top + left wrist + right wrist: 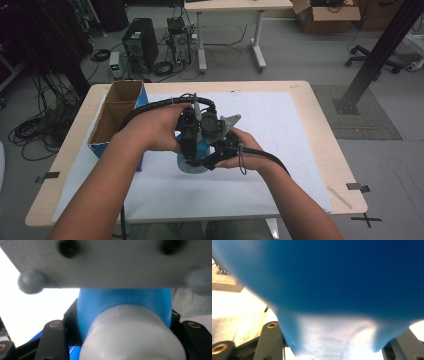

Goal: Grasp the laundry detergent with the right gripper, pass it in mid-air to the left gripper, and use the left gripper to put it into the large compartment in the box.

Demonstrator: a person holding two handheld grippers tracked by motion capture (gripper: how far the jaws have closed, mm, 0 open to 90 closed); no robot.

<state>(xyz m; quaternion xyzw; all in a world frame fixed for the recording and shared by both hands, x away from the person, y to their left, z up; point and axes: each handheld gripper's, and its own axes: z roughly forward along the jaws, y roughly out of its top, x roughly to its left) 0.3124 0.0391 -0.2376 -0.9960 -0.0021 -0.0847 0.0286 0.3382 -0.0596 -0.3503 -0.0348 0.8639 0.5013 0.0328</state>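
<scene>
A blue bottle [191, 164] with a white cap [130, 340] is held low over the white mat between both hands. My left gripper [190, 152] comes at it from the left. In the left gripper view the cap and the blue shoulder [120, 300] sit tightly between the black jaws. The right gripper [212, 156] meets the bottle from the right. In the right gripper view the bottle's blue body [337, 277] spans the gap between the jaws, and both pads are hidden behind it. The right gripper's grey plate [112, 262] hangs close above the bottle in the left gripper view.
An open cardboard box [117, 112] with blue sides stands on the table's left part, close to my left forearm. The white mat [280, 130] covers most of the wooden table [320, 125]. Computer towers [141, 42] and cables lie on the floor beyond.
</scene>
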